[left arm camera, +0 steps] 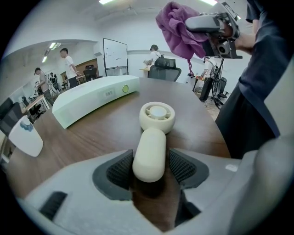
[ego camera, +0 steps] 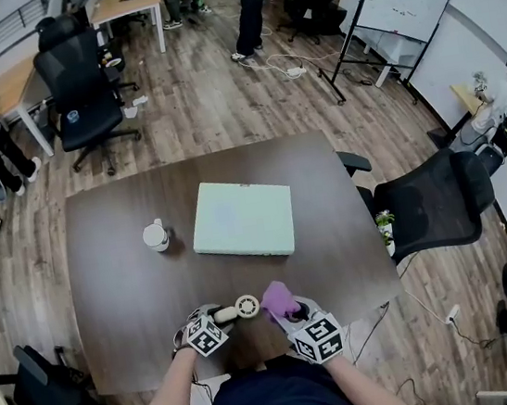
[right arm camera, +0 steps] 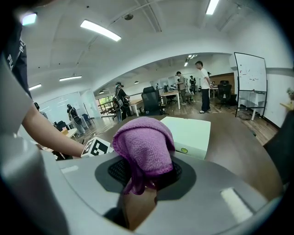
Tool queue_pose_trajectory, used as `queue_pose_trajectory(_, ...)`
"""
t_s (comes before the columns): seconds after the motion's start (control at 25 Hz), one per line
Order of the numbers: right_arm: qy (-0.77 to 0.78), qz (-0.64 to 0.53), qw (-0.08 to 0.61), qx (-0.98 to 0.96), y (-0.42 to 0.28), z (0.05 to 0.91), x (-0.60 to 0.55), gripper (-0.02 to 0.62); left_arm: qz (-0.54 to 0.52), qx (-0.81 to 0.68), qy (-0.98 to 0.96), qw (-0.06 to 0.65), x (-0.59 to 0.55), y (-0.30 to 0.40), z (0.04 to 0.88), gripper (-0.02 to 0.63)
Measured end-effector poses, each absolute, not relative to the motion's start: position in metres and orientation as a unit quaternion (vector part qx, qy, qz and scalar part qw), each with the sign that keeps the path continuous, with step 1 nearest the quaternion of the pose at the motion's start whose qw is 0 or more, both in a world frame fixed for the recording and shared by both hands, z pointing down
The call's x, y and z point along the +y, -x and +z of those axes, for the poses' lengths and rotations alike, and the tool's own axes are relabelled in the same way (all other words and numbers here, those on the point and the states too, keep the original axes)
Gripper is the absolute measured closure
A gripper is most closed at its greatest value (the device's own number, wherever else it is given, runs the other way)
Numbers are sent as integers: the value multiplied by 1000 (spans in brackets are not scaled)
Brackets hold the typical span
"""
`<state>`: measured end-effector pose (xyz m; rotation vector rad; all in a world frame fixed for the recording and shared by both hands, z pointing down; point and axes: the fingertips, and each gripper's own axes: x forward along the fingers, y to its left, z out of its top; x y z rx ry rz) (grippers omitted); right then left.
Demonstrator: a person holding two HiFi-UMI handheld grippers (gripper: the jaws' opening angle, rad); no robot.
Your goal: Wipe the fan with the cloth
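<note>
A small cream hand-held fan point(ego camera: 240, 308) lies flat on the dark table point(ego camera: 127, 299) near its front edge, its round head point(left arm camera: 157, 117) pointing away from me. My left gripper point(left arm camera: 150, 168) is shut on the fan's handle, with both ribbed pads against its sides. My right gripper point(right arm camera: 144, 173) is shut on a bunched purple cloth point(right arm camera: 144, 146). In the head view the cloth point(ego camera: 277, 297) sits just right of the fan's head. The left gripper view shows the cloth point(left arm camera: 177, 27) and the right gripper point(left arm camera: 212, 28) raised above the fan.
A flat pale green box point(ego camera: 242, 218) lies mid-table, with a white cup point(ego camera: 155, 236) to its left. A black office chair point(ego camera: 432, 205) stands at the table's right side, another point(ego camera: 78, 86) beyond the far left corner. People stand far back in the room.
</note>
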<state>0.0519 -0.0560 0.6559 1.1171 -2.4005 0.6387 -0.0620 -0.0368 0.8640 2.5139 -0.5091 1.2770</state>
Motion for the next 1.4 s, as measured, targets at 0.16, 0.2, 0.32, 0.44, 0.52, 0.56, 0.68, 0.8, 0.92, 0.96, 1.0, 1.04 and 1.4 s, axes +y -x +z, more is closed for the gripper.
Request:
queue_pose_trajectory(0.16, -401, 235, 208, -860, -53, 660, -57, 456, 441, -182, -868, 136, -40, 63, 864, 388)
queue_pose_trajectory(0.2, -401, 236, 209, -860, -53, 661, -57, 456, 440, -182, -869, 135, -41, 63, 863, 388)
queue_pose_trajectory(0.32, -400, 237, 211, -860, -53, 662, -57, 456, 436, -183, -872, 132, -41, 62, 861, 390)
queue_pose_trajectory(0.44, -399, 237, 215, -859, -53, 665, -57, 456, 432, -185, -873, 132, -40, 62, 863, 393)
queue_pose_trajectory(0.52, -395, 236, 222, -859, -51, 672, -56, 456, 430, -186, -874, 132, -39, 61, 864, 393)
queue_pose_trajectory(0.56, -392, 236, 229, -859, -50, 678, -56, 456, 428, -186, -874, 132, -39, 61, 865, 393)
queue_pose_trajectory(0.68, -378, 230, 272, -854, -45, 704, -56, 456, 425, -187, -875, 134, -39, 61, 864, 394)
queue_pose_trajectory(0.8, -361, 211, 325, -848, -37, 728, -58, 456, 431, -185, -872, 138, -39, 60, 863, 395)
queue_pose_trajectory(0.92, -343, 214, 350, -845, -24, 749, -64, 457, 436, -187, -869, 139, -42, 62, 864, 396)
queue_pose_trajectory(0.96, -338, 217, 358, -843, -20, 757, -66, 457, 437, -188, -868, 140, -42, 63, 864, 396)
queue_pose_trajectory(1.0, -335, 221, 367, -840, -17, 764, -67, 457, 437, -188, -868, 140, -41, 64, 865, 396)
queue_pose_trajectory(1.04, -333, 224, 375, -836, -15, 772, -69, 457, 437, -188, -869, 140, -41, 64, 864, 396)
queue_pose_trajectory(1.4, -318, 242, 425, -813, -4, 806, -71, 459, 437, -187, -869, 139, -40, 63, 863, 397)
